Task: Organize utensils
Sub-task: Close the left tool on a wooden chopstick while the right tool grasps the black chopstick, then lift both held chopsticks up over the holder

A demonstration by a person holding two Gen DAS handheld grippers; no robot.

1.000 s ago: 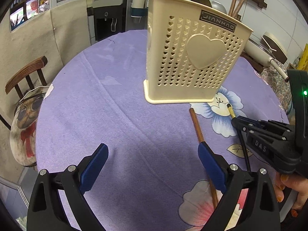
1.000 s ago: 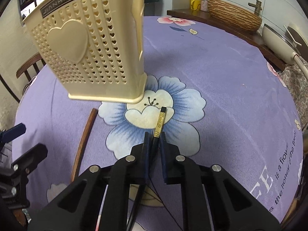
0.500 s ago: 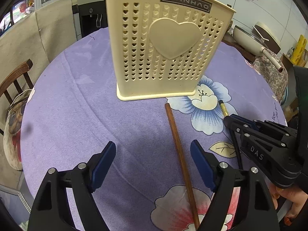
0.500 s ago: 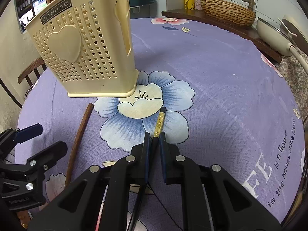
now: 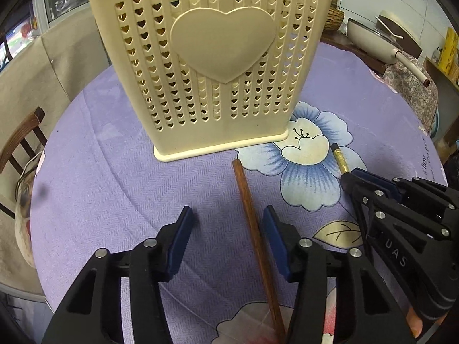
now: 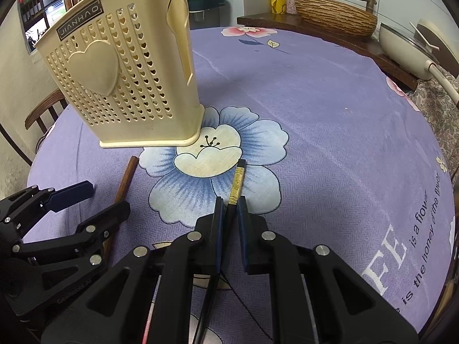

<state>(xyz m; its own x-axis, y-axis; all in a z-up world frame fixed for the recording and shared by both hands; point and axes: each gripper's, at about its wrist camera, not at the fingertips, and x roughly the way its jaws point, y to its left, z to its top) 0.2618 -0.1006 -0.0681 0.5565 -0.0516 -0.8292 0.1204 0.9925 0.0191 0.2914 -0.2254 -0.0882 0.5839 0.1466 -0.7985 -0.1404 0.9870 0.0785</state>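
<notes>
A cream perforated utensil holder (image 5: 223, 66) (image 6: 129, 86) with a heart on its face stands on the purple flowered tablecloth (image 5: 114, 189). In front of it a brown wooden chopstick (image 5: 252, 223) (image 6: 126, 177) lies flat. My left gripper (image 5: 226, 220) (image 6: 104, 199) straddles it: the jaws are closing, with the stick between them near the right pad and neither pad touching it. My right gripper (image 6: 229, 209) (image 5: 351, 176) is shut on a black chopstick (image 6: 236, 183) (image 5: 338, 157), whose gold-banded end sticks out over the blue flower.
A wooden chair (image 5: 23, 137) stands off the table's left edge. A cream pan (image 6: 401, 46) (image 5: 370, 37) and a wicker basket (image 6: 335, 14) sit on a dark counter behind the table. Purple cloth stretches away right of the holder.
My left gripper has shifted right and closer to the holder, so the brown chopstick now lies between its jaws, which have narrowed a lot. The right gripper keeps its grip and has hardly moved.
</notes>
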